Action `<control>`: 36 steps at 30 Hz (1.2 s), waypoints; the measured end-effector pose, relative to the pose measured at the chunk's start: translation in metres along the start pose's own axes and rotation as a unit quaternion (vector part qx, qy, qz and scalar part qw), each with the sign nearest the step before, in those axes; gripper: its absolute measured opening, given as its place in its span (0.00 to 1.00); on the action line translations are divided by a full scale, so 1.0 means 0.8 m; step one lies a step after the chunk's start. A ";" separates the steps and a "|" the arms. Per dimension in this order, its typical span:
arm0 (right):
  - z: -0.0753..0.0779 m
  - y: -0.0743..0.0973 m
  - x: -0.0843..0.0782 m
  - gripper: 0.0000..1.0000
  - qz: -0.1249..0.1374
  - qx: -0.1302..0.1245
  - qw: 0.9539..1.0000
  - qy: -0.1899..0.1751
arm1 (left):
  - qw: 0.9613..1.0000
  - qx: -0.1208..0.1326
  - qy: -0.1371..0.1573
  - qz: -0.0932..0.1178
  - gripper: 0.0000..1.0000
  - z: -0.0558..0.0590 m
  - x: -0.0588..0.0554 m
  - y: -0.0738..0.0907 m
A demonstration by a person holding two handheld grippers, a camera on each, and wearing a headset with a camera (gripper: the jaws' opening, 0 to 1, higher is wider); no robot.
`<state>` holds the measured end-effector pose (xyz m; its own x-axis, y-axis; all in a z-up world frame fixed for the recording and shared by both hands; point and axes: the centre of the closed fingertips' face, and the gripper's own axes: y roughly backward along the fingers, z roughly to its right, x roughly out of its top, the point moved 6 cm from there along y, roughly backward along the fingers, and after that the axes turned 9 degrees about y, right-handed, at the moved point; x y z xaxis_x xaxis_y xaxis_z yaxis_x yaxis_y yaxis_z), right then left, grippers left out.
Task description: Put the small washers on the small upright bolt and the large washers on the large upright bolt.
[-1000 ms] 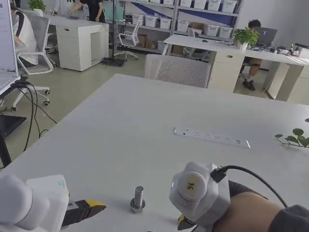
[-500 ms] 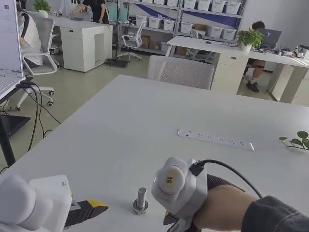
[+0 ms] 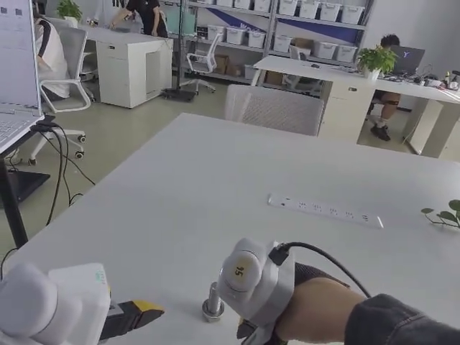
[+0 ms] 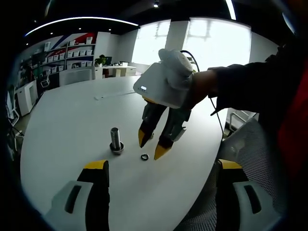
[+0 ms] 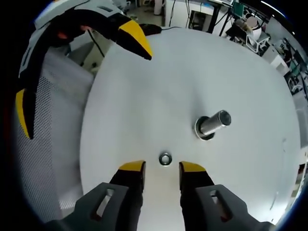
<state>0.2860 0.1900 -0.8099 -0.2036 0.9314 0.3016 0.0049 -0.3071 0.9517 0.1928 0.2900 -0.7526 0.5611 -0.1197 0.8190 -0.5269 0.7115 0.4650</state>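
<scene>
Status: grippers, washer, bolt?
Right gripper open, just above loose washer. Left gripper open, empty. Bolt upright nearby, nothing between it and washer.

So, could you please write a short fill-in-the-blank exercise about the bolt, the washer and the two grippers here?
1. The small silver ring-shaped washer lies loose on the white ____.
2. The grey threaded metal bolt stands ____ beside it.
3. The right gripper hovers over the washer with its jaws ____.
4. The jaw tips of the left gripper are coloured ____.
Missing words: table; upright; open; yellow.
</scene>
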 end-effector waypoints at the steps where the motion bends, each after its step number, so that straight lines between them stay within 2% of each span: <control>1: 0.000 -0.002 0.000 0.29 -0.001 0.002 1.000 -0.001 | 1.000 0.000 0.000 0.000 0.92 0.000 0.000 0.000; 9: 0.002 -0.012 -0.003 0.26 -0.006 0.005 1.000 -0.001 | 1.000 0.001 0.003 -0.001 0.92 -0.002 -0.003 0.001; 25: 0.004 -0.018 -0.003 0.23 -0.005 0.010 1.000 -0.002 | 1.000 0.001 0.006 -0.001 0.92 -0.005 -0.003 0.001; 36: 0.004 -0.019 -0.001 0.18 -0.012 0.004 1.000 0.018 | 1.000 0.001 0.007 0.000 0.92 -0.006 -0.003 0.001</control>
<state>0.2896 0.1943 -0.8244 -0.2384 0.9309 0.2768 0.0067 -0.2834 0.9590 0.1938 0.2944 -0.7559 0.5700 -0.1097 0.8143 -0.5283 0.7101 0.4654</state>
